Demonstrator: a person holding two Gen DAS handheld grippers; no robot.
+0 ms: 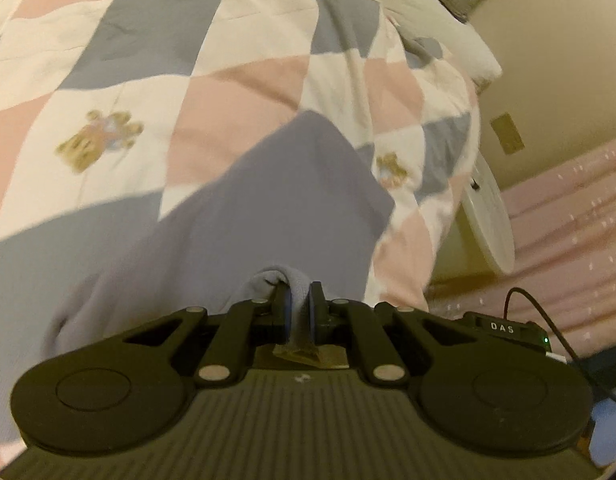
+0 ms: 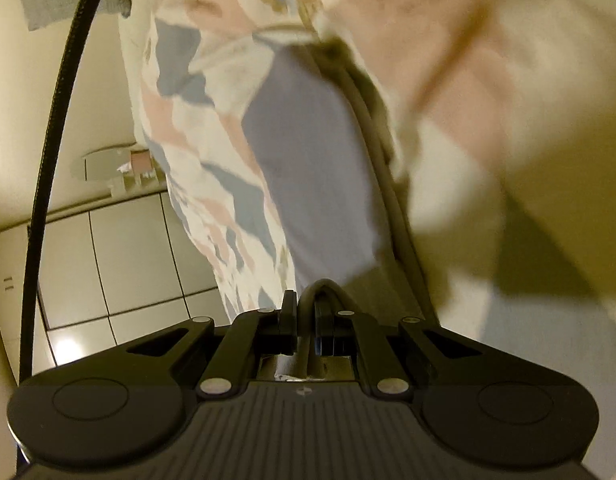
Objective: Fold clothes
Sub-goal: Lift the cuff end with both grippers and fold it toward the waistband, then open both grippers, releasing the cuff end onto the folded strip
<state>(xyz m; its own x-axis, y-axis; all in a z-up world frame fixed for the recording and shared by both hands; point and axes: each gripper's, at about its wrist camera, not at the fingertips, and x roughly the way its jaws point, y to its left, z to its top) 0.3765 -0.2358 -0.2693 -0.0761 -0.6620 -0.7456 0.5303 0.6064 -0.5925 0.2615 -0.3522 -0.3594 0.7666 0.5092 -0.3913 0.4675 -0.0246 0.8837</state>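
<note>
The lavender garment (image 1: 268, 200) hangs over the checkered quilt (image 1: 148, 60) on the bed. My left claw (image 1: 299, 300) is clamped on a fold of it. My right claw (image 2: 306, 304) is clamped on a grey edge (image 2: 371, 128) of cloth; I cannot tell which cloth, the view is blurred.

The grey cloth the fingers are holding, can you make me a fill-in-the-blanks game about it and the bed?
1. The left gripper is shut on a fold of ____ cloth.
2. The quilt under the cloth has a pattern of pink, white and grey ____.
3. Little ____ are printed on the quilt's white patches.
4. The right gripper is ____ on a fold of the cloth too.

Missing words: grey; diamonds; teddy bears; shut
</note>
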